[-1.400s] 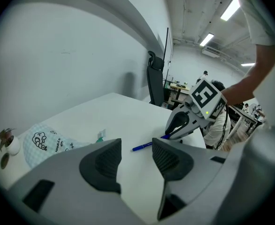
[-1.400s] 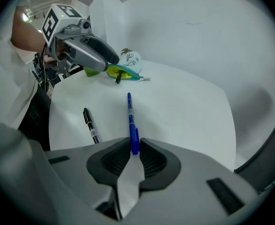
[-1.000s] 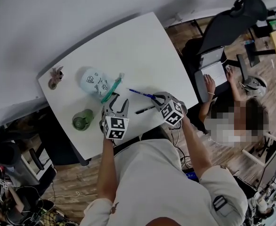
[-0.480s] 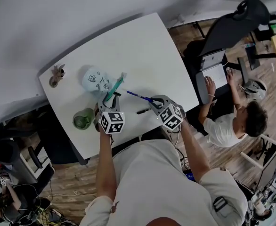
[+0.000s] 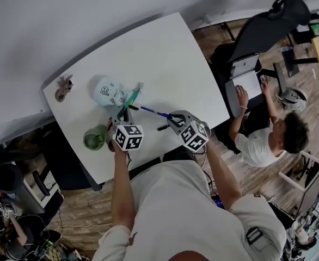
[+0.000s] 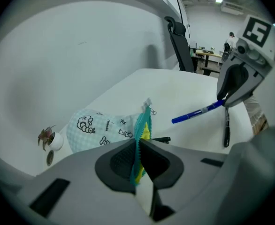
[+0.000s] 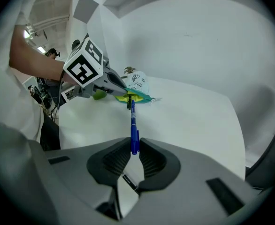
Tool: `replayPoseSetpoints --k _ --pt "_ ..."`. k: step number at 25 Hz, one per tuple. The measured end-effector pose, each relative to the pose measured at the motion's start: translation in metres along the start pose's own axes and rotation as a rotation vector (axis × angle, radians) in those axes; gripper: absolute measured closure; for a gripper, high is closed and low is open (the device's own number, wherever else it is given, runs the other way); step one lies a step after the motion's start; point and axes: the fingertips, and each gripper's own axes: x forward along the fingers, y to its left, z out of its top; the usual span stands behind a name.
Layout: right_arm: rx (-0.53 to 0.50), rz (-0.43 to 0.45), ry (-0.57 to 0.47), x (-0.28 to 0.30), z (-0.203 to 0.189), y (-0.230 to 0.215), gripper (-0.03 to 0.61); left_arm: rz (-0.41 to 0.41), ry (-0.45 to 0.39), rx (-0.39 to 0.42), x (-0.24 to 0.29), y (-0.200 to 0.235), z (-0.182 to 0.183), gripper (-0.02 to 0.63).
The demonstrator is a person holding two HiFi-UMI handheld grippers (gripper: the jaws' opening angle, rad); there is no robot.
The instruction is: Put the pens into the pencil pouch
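The pale checked pencil pouch (image 5: 109, 92) lies on the white table (image 5: 165, 53), its teal zipper edge (image 6: 141, 125) turned toward me. My left gripper (image 5: 122, 113) has just been closing and is now shut on that teal edge (image 6: 138, 146). My right gripper (image 5: 172, 117) is shut on a blue pen (image 5: 155, 112), whose tip points at the pouch mouth, close to it. In the right gripper view the blue pen (image 7: 133, 125) runs straight out from the right gripper (image 7: 134, 150). One black pen (image 5: 164, 127) lies on the table under the right gripper. A short black pen end (image 6: 162, 139) shows at the pouch mouth.
A green round object (image 5: 96, 138) sits near the table's front-left edge, beside my left gripper. A small potted plant (image 5: 63, 88) stands at the left corner. A person sits at a laptop (image 5: 245, 80) beyond the table's right side, near a black chair (image 5: 268, 26).
My left gripper moved up to the pouch and its jaws went from wide open to shut on the teal zipper edge. My right gripper carried the blue pen left, toward the pouch mouth.
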Motion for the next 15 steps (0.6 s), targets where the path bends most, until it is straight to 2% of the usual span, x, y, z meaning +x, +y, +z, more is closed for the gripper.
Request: replayPoseSetpoints --k 15 --pt "-0.06 0.042 -0.019 0.02 0.039 0.015 0.522 -0.22 -0.099 -0.277 -0.034 -0.014 0.022 0.6"
